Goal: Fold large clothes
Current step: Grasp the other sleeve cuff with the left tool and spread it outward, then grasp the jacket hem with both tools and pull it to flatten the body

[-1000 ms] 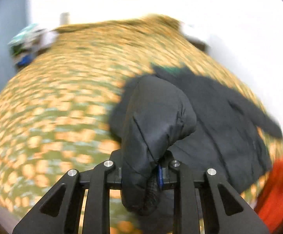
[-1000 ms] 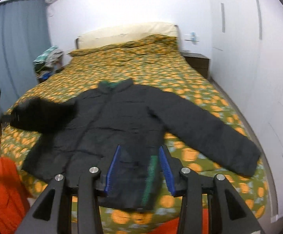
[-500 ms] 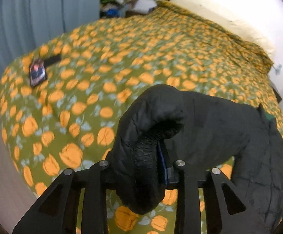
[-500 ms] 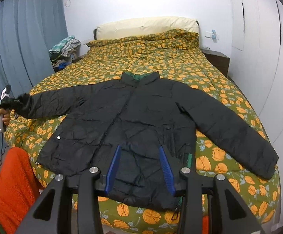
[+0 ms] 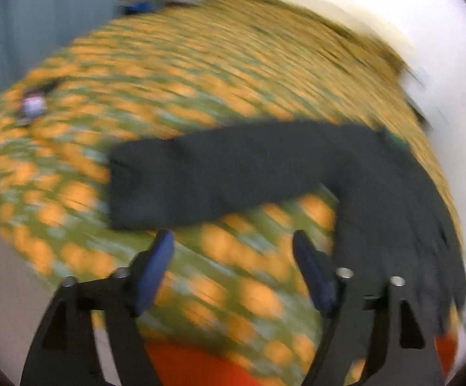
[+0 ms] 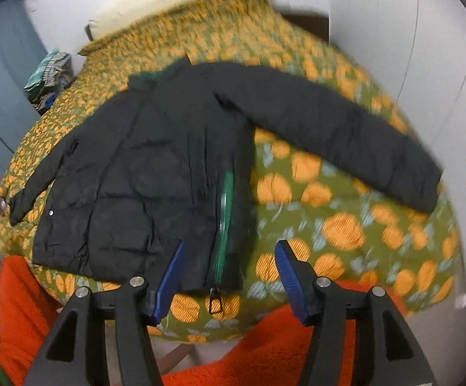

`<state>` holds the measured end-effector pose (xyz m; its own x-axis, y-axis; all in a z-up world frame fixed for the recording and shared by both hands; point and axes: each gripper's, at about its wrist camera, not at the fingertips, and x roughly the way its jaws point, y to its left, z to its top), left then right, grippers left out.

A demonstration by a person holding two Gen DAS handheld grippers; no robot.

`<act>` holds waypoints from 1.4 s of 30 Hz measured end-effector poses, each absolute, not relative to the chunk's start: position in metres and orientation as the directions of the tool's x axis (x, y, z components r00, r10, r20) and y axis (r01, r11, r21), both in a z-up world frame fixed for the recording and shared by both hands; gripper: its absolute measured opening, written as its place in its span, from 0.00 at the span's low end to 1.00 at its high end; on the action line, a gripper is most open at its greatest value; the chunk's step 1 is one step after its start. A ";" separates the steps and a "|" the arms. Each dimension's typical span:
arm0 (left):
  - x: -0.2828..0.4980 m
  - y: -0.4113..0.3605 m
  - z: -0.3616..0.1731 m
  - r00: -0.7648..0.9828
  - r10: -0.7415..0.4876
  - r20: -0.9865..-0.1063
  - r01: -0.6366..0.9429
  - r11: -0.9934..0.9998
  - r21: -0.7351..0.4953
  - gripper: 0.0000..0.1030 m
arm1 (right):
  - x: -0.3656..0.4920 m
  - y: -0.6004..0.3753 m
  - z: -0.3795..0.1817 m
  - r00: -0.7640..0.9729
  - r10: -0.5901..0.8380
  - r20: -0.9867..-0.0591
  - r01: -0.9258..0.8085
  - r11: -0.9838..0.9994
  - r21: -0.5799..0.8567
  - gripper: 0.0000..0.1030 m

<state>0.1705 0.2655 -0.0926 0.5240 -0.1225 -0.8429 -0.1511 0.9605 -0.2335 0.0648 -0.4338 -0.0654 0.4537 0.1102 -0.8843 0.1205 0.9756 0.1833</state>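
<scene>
Bed (image 6: 345, 225) with orange-flowered green cover is filling both views; black puffer jacket (image 6: 156, 167) is lying spread flat on it, front up, collar pointing toward the headboard, hem at the bed's near edge. Sleeve (image 5: 207, 177) on the person's left is lying stretched out sideways on the cover, cuff well out from the jacket body; other sleeve (image 6: 345, 135) is angling out toward the bed's far-right side. Green zipper (image 6: 225, 212) is running down the jacket front to the hem.

Step looks like laying-out just finishing, no fold made yet. Next move probably calls for pinching a cuff and carrying it across the jacket body.

Left tongs (image 5: 233, 254) are hanging apart, holding nothing, just short of the left sleeve. Right tongs (image 6: 228, 263) are also standing apart and empty, over the jacket hem near the zipper pull.

Room: white wall and wardrobe doors beyond the bed, blue curtain on the far-left side, clothes pile (image 6: 48, 74) beside the bed head. Left view is heavily motion-blurred.
</scene>
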 end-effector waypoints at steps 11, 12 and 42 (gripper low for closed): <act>0.163 0.116 -0.204 0.191 -0.294 -0.937 0.091 0.955 -0.281 0.72 | 0.100 -0.424 -0.156 0.248 0.298 -0.922 0.132 0.932 0.337 0.57; 0.164 0.116 -0.208 0.187 -0.300 -0.935 0.083 0.954 -0.289 0.52 | 0.101 -0.424 -0.160 0.243 0.317 -0.917 0.136 0.925 0.356 0.57; 0.112 0.116 -0.034 0.724 -0.137 -0.676 0.093 0.991 -0.101 0.98 | 0.055 -0.417 -0.040 0.515 0.011 -0.857 0.104 0.992 0.075 0.57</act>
<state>0.1122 0.1165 -0.0344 0.7242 -0.1368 -0.6759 0.0928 0.9905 -0.1011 0.0553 -0.4169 -0.0402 0.5147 0.0113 -0.8573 0.1037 0.9917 0.0753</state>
